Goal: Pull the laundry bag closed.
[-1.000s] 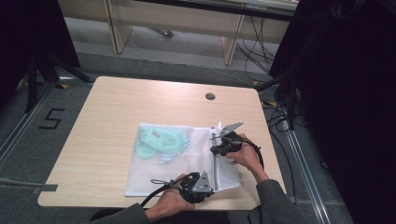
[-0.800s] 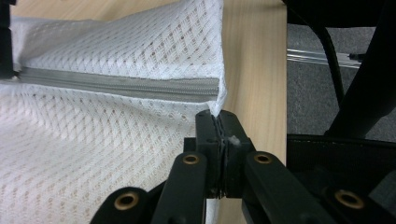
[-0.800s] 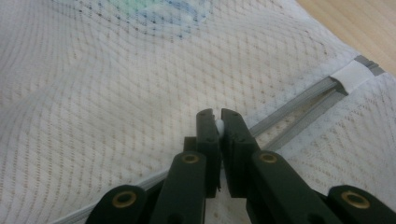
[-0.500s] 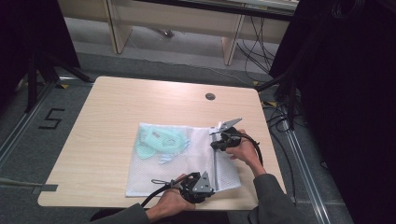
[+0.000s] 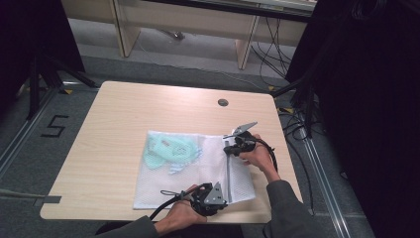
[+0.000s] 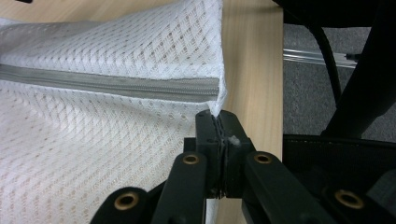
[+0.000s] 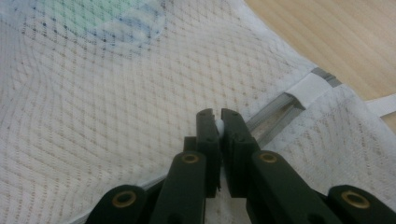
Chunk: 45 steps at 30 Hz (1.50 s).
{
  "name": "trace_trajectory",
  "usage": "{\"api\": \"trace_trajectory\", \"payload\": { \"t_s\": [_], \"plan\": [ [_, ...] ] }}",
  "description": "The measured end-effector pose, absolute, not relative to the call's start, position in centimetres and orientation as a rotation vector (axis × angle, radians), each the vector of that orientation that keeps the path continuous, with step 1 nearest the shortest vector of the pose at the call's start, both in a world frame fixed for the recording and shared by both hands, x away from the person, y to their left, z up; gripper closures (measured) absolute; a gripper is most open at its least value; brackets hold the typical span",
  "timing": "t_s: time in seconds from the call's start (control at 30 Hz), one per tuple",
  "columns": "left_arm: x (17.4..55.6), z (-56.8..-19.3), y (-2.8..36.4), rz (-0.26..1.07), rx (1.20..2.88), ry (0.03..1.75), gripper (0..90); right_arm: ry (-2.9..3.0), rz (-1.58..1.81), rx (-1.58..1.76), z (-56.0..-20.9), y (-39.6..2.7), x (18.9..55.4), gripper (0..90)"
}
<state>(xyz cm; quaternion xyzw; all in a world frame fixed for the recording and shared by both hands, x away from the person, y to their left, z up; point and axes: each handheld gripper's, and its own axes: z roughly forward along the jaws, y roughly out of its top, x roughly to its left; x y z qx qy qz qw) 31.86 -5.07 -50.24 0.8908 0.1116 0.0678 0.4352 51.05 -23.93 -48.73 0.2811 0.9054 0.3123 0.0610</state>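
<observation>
A white mesh laundry bag [image 5: 198,173] lies flat near the table's front edge. A pale green garment [image 5: 166,151] shows through its left half. A grey zipper [image 5: 228,173] runs down the bag's right part. My left gripper [image 5: 218,198] sits at the zipper's near end. In the left gripper view it [image 6: 218,122] is shut on the bag's corner, just below the zipper [image 6: 116,85]. My right gripper [image 5: 229,148] is at the zipper's far end. In the right gripper view it [image 7: 217,120] is shut on a small white zipper pull, beside the zipper track [image 7: 275,114].
The bag rests on a light wooden table [image 5: 148,109] that has a round cable hole [image 5: 223,102] near its back edge. Black cables [image 5: 297,129] lie on the floor to the right. The table's right edge [image 6: 252,56] runs close beside the left gripper.
My right gripper has slid a little farther from the person along the zipper. The left gripper has stayed in place on the bag's corner.
</observation>
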Motion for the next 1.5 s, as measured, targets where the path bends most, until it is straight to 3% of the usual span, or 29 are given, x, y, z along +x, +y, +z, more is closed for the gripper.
{"api": "trace_trajectory", "payload": {
  "t_s": [1.5],
  "plan": [
    [31.8,-50.1,-5.1,0.153,2.222,0.262,88.5,2.666,0.956,0.912,-49.1,-24.0,54.7,87.0]
  ]
}}
